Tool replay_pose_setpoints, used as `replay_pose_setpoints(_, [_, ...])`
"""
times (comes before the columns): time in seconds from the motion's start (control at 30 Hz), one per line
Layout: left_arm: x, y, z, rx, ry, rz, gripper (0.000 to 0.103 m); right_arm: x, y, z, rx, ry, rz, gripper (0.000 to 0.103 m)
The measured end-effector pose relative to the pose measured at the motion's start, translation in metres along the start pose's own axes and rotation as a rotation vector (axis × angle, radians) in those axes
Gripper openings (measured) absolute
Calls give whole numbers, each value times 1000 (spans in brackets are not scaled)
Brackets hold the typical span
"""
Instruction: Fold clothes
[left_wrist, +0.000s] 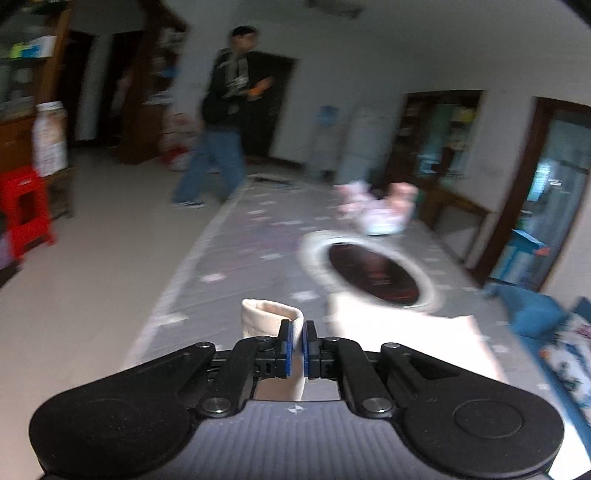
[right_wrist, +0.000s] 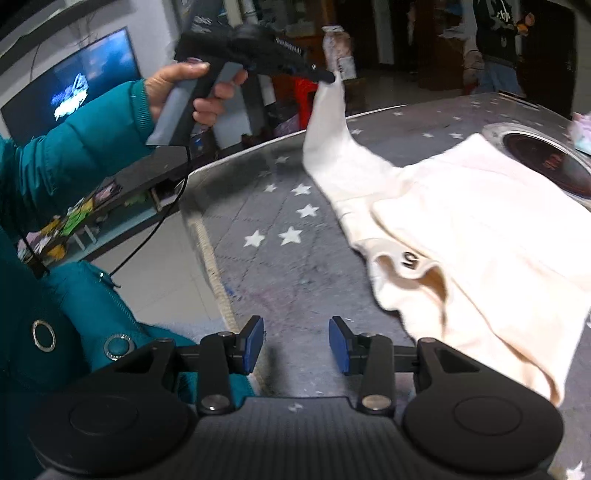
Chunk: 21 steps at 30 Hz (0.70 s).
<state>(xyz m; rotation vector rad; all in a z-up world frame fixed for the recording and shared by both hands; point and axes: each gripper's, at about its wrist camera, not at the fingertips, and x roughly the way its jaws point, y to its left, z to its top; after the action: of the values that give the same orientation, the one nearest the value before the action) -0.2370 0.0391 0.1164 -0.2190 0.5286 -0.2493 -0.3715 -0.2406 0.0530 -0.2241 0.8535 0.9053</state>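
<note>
Right gripper (right_wrist: 296, 345): fingers spread, nothing between the blue pads, hovering low over the near edge of the star-patterned tabletop (right_wrist: 280, 206). Just beyond and to its right lies the cream garment (right_wrist: 480, 236), body flat on the tabletop, neckline with its small label facing the near edge. One sleeve (right_wrist: 328, 129) is drawn up off the cloth toward the left edge. Left gripper (right_wrist: 330, 77): fingers pressed together on the sleeve cuff, held well above the tabletop; in the left wrist view the cuff loops out just past the pads. Past the garment a round dark inset (right_wrist: 546, 162) sits in the tabletop, with a small pastel bundle (left_wrist: 376, 210) near the far end. Background: a person (left_wrist: 225, 110) crossing the room, blurred. Judgement: step in hand is folding the sleeve across the body. To do it well, carry the cuff over in a low arc, keep the sleeve taut, and lay it in line with the shoulder seam; the right gripper could pin the shoulder so the body does not drag.
</note>
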Motion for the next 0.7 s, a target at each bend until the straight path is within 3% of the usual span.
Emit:
replay_pose_setpoints(0.13, [15,-53,6,53,21,-155,6,-11,-9,-6,46,-25,-45,39])
replay_pose_setpoints(0.3, [36,-105,-6,128,76,-263,6,-23,-23,-13,100,-42,-132,39])
replay_pose_setpoints(0.57, [66,-145,-38,175,179,-375,7,-48,-54,-13,200,-118,-261,39])
replay_pose_setpoints(0.67, [70,-152,-51,207,226,-396,12,-50,-67,-12,240,-132,-300,39])
replay_pose_setpoints(0.7, [71,-155,-56,221,238,-403,18,-50,-71,-12,255,-136,-311,39])
